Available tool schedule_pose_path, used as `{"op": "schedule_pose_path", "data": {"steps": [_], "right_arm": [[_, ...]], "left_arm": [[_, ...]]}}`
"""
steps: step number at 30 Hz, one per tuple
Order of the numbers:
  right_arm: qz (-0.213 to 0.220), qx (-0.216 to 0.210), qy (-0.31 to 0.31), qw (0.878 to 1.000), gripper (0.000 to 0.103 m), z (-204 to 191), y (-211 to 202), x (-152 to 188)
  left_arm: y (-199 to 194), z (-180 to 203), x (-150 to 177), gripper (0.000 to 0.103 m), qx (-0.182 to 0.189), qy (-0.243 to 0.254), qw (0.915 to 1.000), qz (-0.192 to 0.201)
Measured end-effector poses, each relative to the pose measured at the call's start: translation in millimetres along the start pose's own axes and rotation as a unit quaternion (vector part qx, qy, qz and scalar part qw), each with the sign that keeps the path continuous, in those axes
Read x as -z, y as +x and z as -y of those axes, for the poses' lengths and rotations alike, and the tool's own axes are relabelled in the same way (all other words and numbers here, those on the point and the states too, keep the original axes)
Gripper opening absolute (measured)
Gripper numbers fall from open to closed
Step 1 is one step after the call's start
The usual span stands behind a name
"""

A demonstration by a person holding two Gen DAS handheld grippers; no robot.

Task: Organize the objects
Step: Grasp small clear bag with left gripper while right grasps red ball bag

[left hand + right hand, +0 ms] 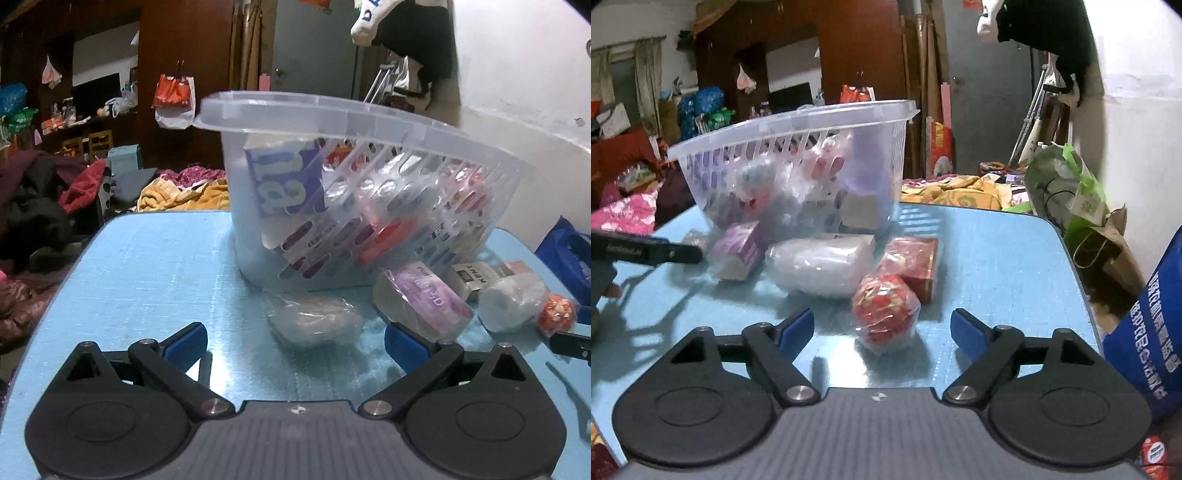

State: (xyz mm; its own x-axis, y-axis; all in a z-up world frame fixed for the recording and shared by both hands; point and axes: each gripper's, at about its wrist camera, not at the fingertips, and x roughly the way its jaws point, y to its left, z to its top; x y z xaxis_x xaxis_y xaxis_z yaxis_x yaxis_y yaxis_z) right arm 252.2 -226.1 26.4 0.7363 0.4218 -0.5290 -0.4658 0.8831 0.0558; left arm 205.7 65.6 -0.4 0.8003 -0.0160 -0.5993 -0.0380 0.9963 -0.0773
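only the right view shows the red box [913,266], past the spread right claw [882,326] framing a red ball [884,312]. left claw [293,341], spread, faces a clear pouch [314,319] before the basket [369,122]; bare table [147,266] lies leftward.

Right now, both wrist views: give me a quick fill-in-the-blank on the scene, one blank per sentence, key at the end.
1. The clear slotted plastic basket stands on the ____ table.
2. Both the left gripper and the right gripper have their jaws ____.
3. The red wrapped ball lies ____ the basket, on the table.
4. The fingers of each gripper carry ____ pads.

Missing words: blue; open; outside; blue
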Motion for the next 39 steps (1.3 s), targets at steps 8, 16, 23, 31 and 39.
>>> {"op": "schedule_pose_path", "data": {"steps": [8,16,23,31,39], "right_arm": [[-0.006,0.018,-0.003,1.0,0.045,-6.2,3.4,2.2],[0.017,0.014,0.005,1.0,0.044,-4.5,-4.6,4.9],[0.038,0.001,0.021,0.999,0.044,1.4,-11.1,5.8],[0.078,-0.017,0.022,0.997,0.044,1.8,-22.2,9.3],[0.092,-0.032,0.039,0.995,0.044,8.5,-24.4,9.1]], "left_arm": [[0.6,2.1,-0.6,0.081,-0.014,-0.003,0.9999,0.006],[-5.9,-4.3,2.7,0.053,0.012,-0.027,0.9993,0.021],[-14.1,-12.6,5.6,0.053,0.036,-0.048,0.9973,0.042],[-39.1,-17.7,14.2,0.053,0.066,-0.049,0.9908,0.108],[-40.9,-24.6,13.0,0.053,0.081,-0.063,0.9869,0.125]]}}
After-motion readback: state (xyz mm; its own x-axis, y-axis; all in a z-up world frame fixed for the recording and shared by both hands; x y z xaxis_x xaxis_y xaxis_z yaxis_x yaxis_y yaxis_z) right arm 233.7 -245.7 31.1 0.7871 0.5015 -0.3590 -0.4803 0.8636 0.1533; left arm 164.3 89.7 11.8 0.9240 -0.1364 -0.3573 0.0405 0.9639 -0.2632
